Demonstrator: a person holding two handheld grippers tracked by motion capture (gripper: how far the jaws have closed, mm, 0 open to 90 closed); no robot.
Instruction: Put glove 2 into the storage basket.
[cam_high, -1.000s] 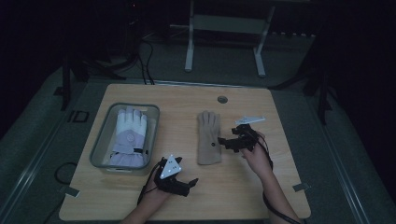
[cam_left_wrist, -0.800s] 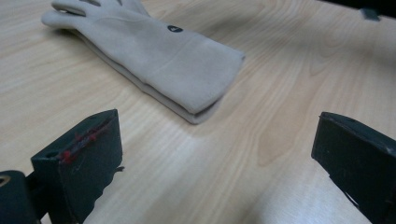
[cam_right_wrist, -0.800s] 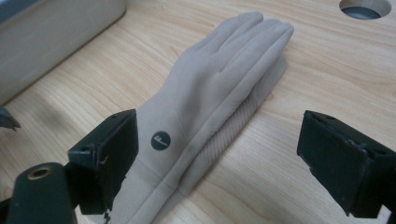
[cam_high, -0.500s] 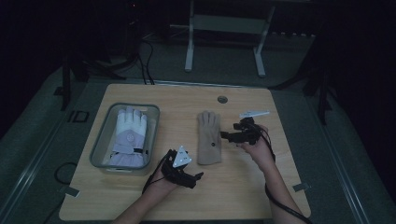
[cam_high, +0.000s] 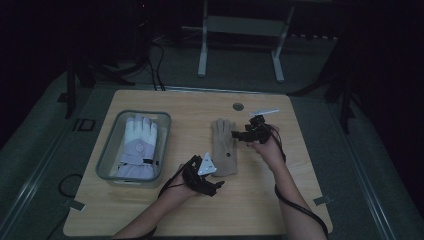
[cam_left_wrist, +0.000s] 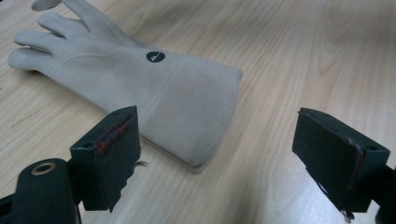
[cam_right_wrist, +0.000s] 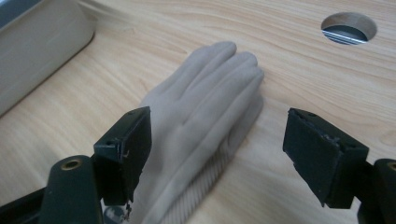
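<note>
At table centre, the flat beige suede glove (cam_high: 223, 147) lies palm-down on the light wooden table (cam_high: 280, 200), fingers toward 12 o'clock, cuff toward 6; it hasn't shifted over the last second. What changed: the left tool (cam_high: 214, 186) slid from 7 o'clock of the cuff to just beside its lower edge at 6 o'clock; the right tool (cam_high: 239, 136) came in from 3 o'clock and up toward the finger end, now at the glove's 2 o'clock edge.

Left gripper view: left tool jaws wide apart, holding nothing; glove cuff (cam_left_wrist: 196, 112) sits between and just ahead of them; black round logo dot (cam_left_wrist: 155, 57) on the back of the glove. Right gripper view: right tool (cam_right_wrist: 217, 154) jaws also apart and empty; glove fingers (cam_right_wrist: 219, 79) between and beyond them; round cable hole (cam_right_wrist: 349, 28) in the table at far right.

Read: both tools now bracket the glove at opposite ends, so this looks like pre-grasp, not yet a pick; neither is touching fabric that I can confirm.

Grey rectangular plastic bin (cam_high: 107, 160) at 9 o'clock of the glove, well apart, holds a white and lilac padded glove (cam_high: 139, 145); likely destination, my guess. Next move needs jaws lowered flush to the table to catch thin suede.
</note>
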